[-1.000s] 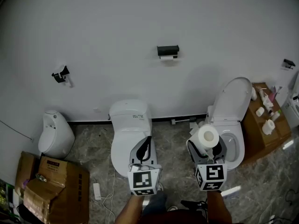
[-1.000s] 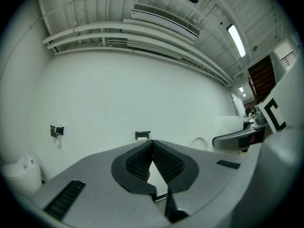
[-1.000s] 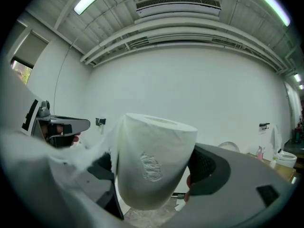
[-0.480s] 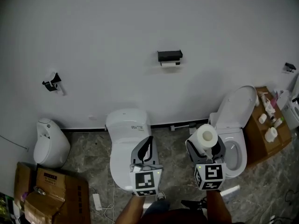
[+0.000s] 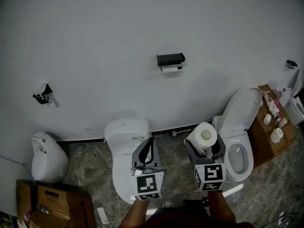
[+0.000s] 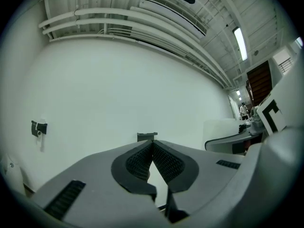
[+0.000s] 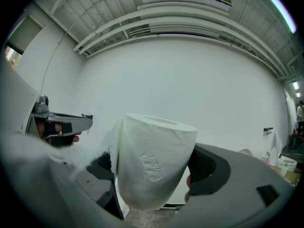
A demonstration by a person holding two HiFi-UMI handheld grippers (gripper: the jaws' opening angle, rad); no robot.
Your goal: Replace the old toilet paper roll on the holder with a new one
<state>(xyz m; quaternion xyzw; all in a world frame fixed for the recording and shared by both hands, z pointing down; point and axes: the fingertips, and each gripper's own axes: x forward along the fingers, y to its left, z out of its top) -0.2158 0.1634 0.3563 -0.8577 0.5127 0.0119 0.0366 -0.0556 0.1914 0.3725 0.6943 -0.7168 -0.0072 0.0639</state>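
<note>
A black holder (image 5: pixel 170 59) is fixed to the white wall, with the old roll (image 5: pixel 171 68) showing pale just under it. My right gripper (image 5: pixel 205 144) is shut on a new white toilet paper roll (image 5: pixel 204 135), held upright with its core hole on top. In the right gripper view the new roll (image 7: pixel 153 160) fills the gap between the jaws of the right gripper (image 7: pixel 154 172). My left gripper (image 5: pixel 149 148) is shut and empty over a closed toilet. In the left gripper view the left gripper (image 6: pixel 152 145) points level at the holder (image 6: pixel 147 136), which is still far off.
A closed white toilet (image 5: pixel 124 141) stands below the left gripper, and an open-lid toilet (image 5: pixel 241 127) stands to the right. A small urinal (image 5: pixel 46 158), cardboard boxes (image 5: pixel 50 205), a wooden cabinet (image 5: pixel 266 139) with bottles, and small wall fittings (image 5: pixel 42 95) are also here.
Both grippers have moved forward toward the wall together, and the toilets and floor have slid nearer and lower in the head view. The new roll stays gripped; the left jaws stay closed.
</note>
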